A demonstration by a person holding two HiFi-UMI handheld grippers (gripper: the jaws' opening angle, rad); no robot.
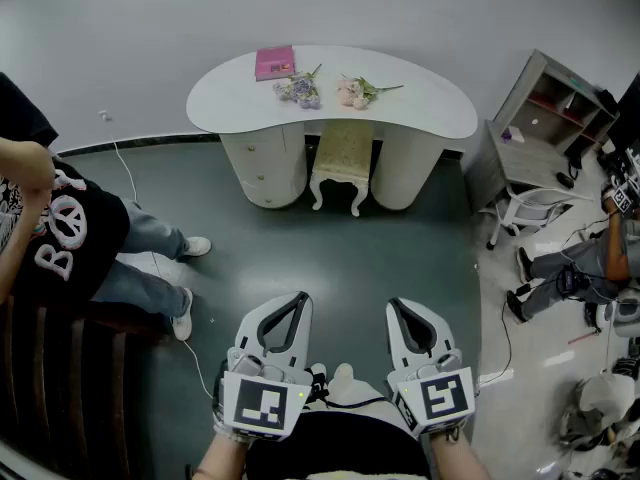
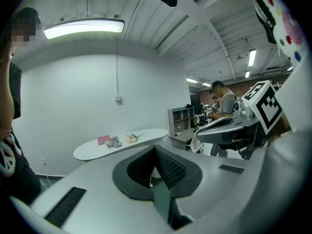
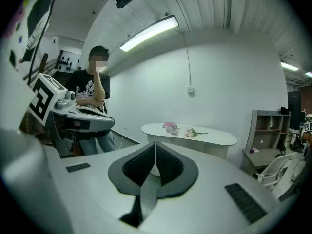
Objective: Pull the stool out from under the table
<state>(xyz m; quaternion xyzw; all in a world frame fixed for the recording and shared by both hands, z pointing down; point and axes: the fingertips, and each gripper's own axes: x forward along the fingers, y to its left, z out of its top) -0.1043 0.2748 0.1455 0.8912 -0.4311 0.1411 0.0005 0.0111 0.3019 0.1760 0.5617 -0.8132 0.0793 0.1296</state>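
Observation:
A cream stool (image 1: 343, 162) with a padded seat and curved legs stands tucked in the knee gap of a white kidney-shaped table (image 1: 420, 108). Both grippers hang near my body, well short of it across the floor. My left gripper (image 1: 300, 297) is shut with nothing in it, and so is my right gripper (image 1: 393, 304). In the left gripper view the jaws (image 2: 155, 148) meet, with the table (image 2: 92, 150) far beyond. The right gripper view shows the same: closed jaws (image 3: 155, 144) and the table (image 3: 214, 136) behind them; the stool is hidden there.
On the table lie a pink book (image 1: 274, 63) and two small flower bunches (image 1: 299, 90). A seated person (image 1: 70, 228) is at the left, a cable (image 1: 150, 258) trails over the floor. A grey shelf unit (image 1: 545, 118) and a white chair (image 1: 530, 208) stand at the right.

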